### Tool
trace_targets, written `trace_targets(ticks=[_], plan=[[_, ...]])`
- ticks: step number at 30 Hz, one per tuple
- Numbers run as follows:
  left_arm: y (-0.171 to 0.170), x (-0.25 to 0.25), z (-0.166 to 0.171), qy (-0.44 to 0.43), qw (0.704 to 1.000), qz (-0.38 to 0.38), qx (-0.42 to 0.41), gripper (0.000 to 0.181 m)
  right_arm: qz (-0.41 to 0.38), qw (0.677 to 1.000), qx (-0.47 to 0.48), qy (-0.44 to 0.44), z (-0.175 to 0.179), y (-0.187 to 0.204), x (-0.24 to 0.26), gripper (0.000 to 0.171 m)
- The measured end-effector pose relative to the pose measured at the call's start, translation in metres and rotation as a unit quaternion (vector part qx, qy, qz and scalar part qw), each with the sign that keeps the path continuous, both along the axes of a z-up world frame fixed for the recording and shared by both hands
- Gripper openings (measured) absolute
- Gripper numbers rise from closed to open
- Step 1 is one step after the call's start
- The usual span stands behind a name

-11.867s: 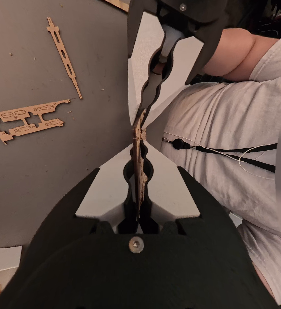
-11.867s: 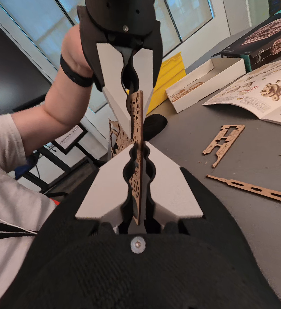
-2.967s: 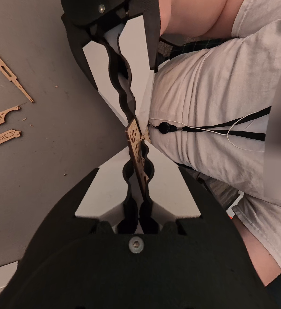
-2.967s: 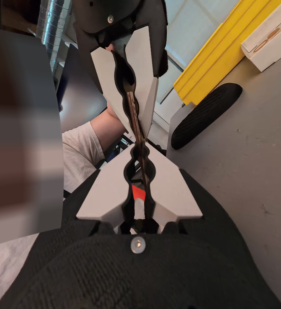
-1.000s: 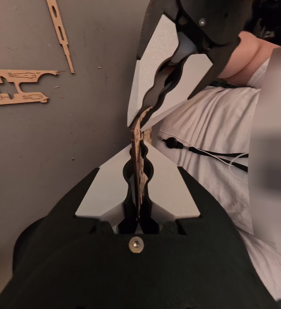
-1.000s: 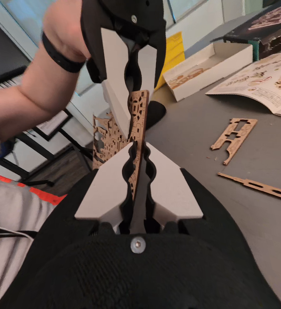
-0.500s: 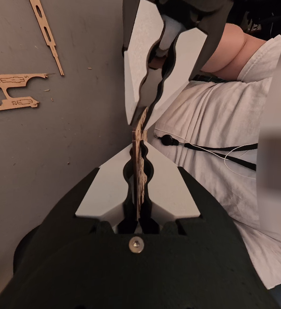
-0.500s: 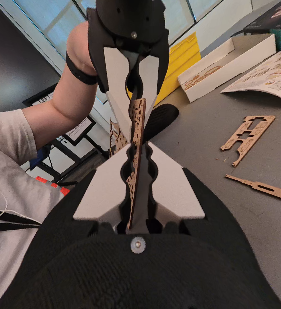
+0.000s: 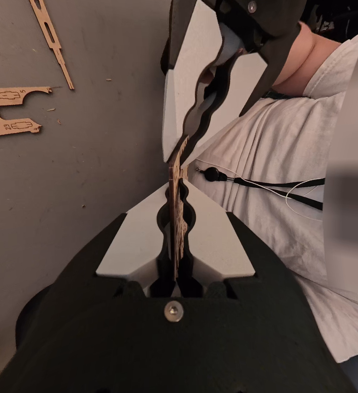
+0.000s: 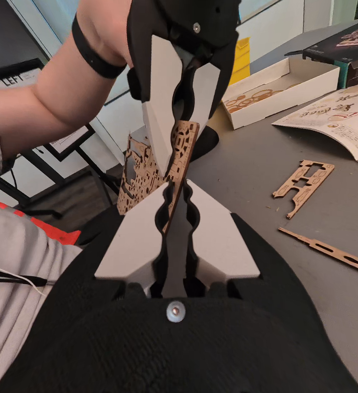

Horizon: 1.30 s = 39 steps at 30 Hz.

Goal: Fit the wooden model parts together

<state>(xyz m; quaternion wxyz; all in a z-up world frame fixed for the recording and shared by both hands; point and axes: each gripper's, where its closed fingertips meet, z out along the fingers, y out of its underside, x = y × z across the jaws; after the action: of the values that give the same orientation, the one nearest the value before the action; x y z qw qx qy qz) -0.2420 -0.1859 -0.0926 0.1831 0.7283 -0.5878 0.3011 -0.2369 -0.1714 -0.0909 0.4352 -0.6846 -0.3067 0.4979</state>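
Right wrist view: the wooden sheet [image 10: 180, 146] is hanging above the grey bench [image 10: 259, 170], the left tool [image 10: 174, 168] pinching it and the right tool [image 10: 177, 182] standing narrowly parted around it; beyond it, windows are showing.

Dim, warm indoor light over the grey table [image 9: 46, 191] in the left wrist view, with soft shadows. The right wrist view is brighter, daylight coming from the windows [image 10: 52, 25] behind. Both pictures bend outward at the edges, and the nearest black parts look slightly blurred.
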Motion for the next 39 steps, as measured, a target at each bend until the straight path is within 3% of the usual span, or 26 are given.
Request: trace_targets(ticks=[6, 8, 11, 13, 19, 33, 39], plan=[[-0.006, -0.001, 0.006, -0.019, 1.000, -0.018, -0.016, 0.001, 0.052, 0.997, -0.025, 0.055, 0.009, -0.008, 0.000, 0.006], [-0.011, -0.006, 0.006, -0.016, 0.999, -0.031, -0.030, 0.001, 0.071, 0.993, -0.024, 0.095, 0.020, -0.013, 0.003, 0.016], [-0.016, -0.012, 0.006, -0.026, 0.998, -0.051, -0.041, 0.001, 0.056, 0.988, -0.001, 0.143, 0.036, -0.011, 0.021, 0.012], [-0.014, -0.014, 0.005, -0.033, 0.997, -0.053, -0.041, 0.000, 0.031, 0.993, 0.028, 0.109, 0.029, -0.006, 0.028, 0.012], [-0.013, -0.013, 0.008, -0.050, 0.995, -0.077, -0.041, 0.001, 0.063, 0.993, 0.090, -0.039, 0.001, -0.015, 0.006, 0.013], [-0.033, -0.011, 0.028, -0.125, 0.977, -0.143, -0.099, 0.001, 0.139, 0.979, 0.143, 0.041, 0.027, -0.040, -0.009, 0.013], [-0.032, -0.010, 0.034, -0.142, 0.974, -0.140, -0.103, 0.001, 0.116, 0.981, 0.146, 0.060, 0.034, -0.037, -0.008, 0.013]])
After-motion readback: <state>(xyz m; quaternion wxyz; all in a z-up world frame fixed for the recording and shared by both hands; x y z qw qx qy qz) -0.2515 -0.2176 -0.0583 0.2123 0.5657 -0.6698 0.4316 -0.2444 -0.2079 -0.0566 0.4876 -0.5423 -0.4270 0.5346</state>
